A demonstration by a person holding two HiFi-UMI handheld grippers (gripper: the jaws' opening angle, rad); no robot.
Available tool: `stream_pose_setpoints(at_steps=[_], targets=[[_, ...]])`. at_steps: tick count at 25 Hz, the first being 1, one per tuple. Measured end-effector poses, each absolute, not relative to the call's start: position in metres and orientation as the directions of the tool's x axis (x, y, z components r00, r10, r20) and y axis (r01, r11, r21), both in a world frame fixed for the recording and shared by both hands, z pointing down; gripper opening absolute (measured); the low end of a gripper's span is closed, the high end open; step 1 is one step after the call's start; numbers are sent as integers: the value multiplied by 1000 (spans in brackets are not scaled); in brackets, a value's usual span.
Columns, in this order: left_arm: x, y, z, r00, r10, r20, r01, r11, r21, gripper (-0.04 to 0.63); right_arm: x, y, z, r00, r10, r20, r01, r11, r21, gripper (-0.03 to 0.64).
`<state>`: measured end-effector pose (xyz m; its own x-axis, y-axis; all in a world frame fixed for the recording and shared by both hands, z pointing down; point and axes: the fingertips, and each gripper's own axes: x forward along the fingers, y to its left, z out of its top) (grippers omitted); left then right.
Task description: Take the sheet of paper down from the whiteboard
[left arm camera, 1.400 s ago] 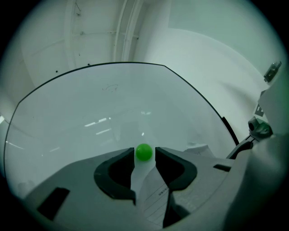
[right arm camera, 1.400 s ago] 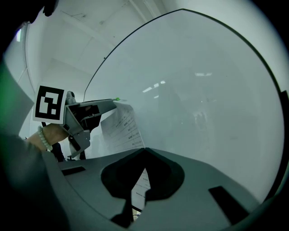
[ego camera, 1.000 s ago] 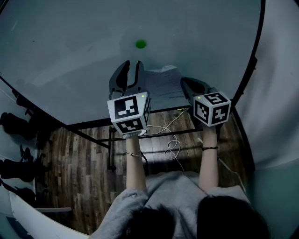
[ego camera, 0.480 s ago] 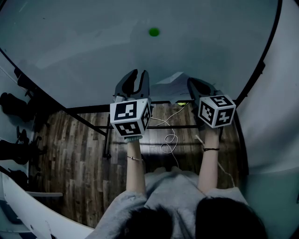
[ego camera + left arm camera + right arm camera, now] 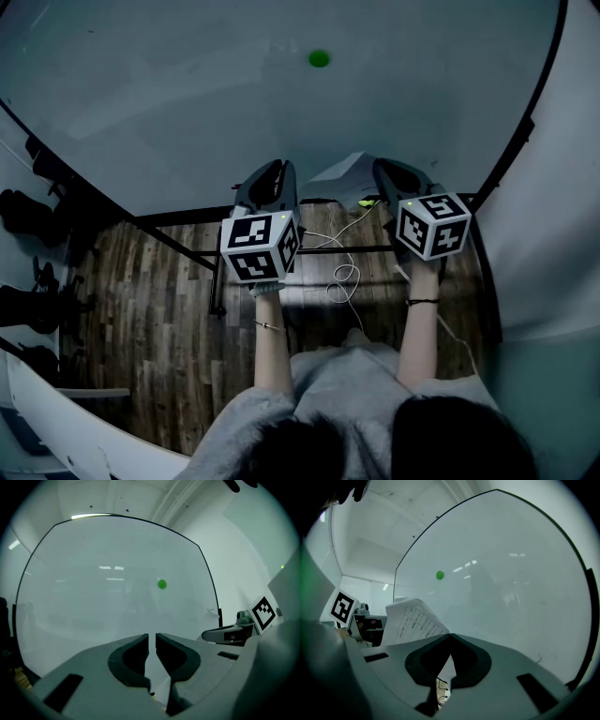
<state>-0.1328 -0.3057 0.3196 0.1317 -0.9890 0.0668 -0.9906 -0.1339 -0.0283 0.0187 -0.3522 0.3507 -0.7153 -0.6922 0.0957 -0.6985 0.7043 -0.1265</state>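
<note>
The sheet of paper (image 5: 410, 620), clamped in the right gripper (image 5: 450, 635), has sunk well below the green magnet (image 5: 439, 575) and is effectively down, while the empty left gripper's (image 5: 152, 641) jaws are closing.

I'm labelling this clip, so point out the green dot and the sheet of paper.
green dot (image 5: 320, 58), head view, centre of the dot.
sheet of paper (image 5: 410, 620), right gripper view, its printed table.

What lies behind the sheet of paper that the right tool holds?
Behind the sheet of paper, which is pinched in the shut right tool, stands the whiteboard. A green magnet sits higher up on it. The patch of board directly behind the sheet is covered.
</note>
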Motion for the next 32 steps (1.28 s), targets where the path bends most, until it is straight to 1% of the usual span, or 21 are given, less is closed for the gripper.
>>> stream_pose_setpoints(at_steps=[8, 20, 32], targets=[[-151, -286, 342, 156, -980, 121, -988, -157, 3, 18, -2, -329, 353, -720, -687, 95, -694, 713, -101, 0], [-158, -264, 373, 223, -962, 156, -975, -218, 44, 6, -16, -305, 363, -719, -689, 93, -695, 715, -71, 0], [-170, -254, 381, 228, -961, 155, -974, -226, 30, 6, -30, -294, 366, -738, -672, 53, -674, 736, -53, 0]])
